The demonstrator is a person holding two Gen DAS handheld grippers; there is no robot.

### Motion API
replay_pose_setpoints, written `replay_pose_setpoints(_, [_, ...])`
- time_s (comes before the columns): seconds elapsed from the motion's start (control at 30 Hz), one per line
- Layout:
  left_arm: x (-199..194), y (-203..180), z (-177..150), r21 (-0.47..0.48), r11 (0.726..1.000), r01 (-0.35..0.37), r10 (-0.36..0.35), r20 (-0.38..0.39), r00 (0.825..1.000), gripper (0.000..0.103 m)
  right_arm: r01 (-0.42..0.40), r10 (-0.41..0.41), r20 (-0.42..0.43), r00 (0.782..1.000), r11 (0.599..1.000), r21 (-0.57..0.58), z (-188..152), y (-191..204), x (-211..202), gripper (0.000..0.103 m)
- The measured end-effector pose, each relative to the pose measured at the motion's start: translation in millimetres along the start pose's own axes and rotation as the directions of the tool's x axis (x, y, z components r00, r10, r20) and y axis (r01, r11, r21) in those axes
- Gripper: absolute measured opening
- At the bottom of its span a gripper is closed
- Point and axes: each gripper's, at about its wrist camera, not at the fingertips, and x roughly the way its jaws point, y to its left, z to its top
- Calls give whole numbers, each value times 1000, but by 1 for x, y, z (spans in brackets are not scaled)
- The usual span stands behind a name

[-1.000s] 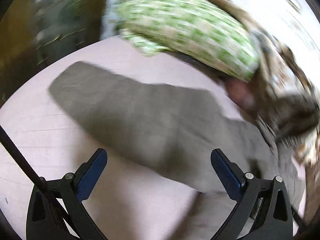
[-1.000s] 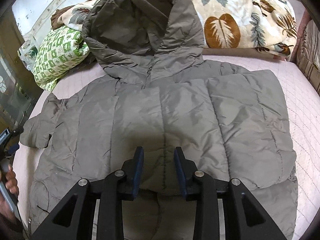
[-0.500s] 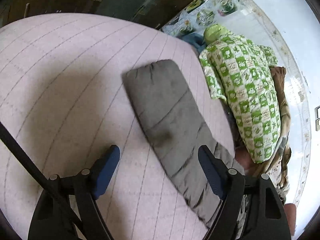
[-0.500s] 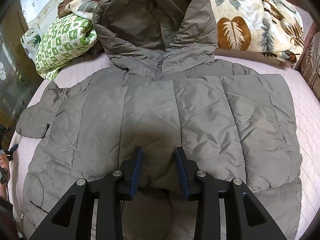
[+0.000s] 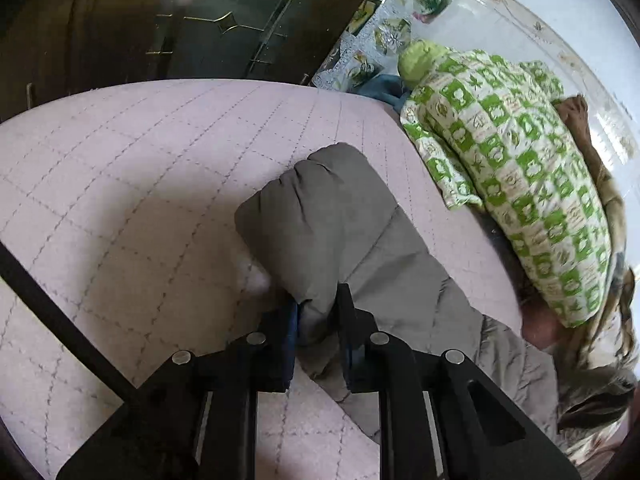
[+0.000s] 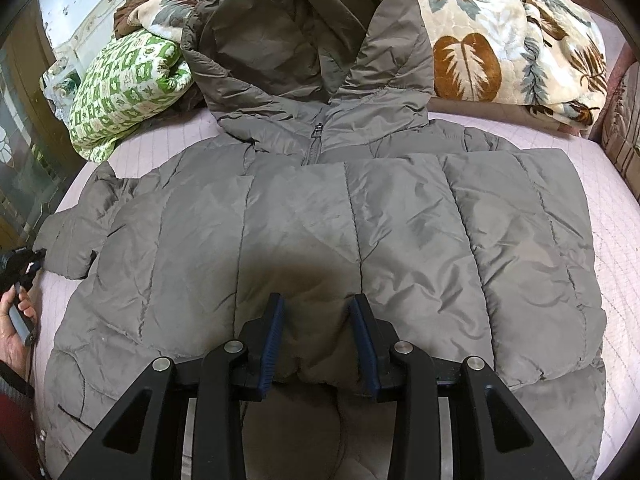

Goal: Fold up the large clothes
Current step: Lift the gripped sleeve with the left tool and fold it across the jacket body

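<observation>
Both tools now pinch the grey jacket (image 6: 320, 208): the left tool (image 5: 316, 320) has just clamped the sleeve cuff (image 5: 312, 220), the right tool (image 6: 318, 340) the hem, so folding can begin.

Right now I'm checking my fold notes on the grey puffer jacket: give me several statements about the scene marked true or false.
1. The left gripper is shut on the cuff end of the grey quilted puffer jacket's sleeve. True.
2. The hood is folded flat onto the jacket's chest. False: it lies opened out above the collar.
3. The green-and-white patterned bundle lies beside the hood. True.
4. The jacket lies on a bare wooden floor. False: it lies on a pink quilted bed cover.
</observation>
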Motion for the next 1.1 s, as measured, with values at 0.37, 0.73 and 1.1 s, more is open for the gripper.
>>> replay_pose_setpoints(0.37, [-101, -78, -3, 149, 967, 207, -226, 123, 966, 13, -57, 55, 88, 995, 998, 25, 6, 5, -45, 38])
replay_pose_setpoints(0.73, [-188, -237, -106, 490, 743, 456, -508, -31, 861, 13, -91, 76, 153, 985, 991, 98, 11, -22, -78, 38])
replay_pose_setpoints(1.1, [-142, -318, -311, 675, 492, 550, -351, -424, 835, 13, -160, 120, 163, 979, 954, 255, 11, -66, -81, 38])
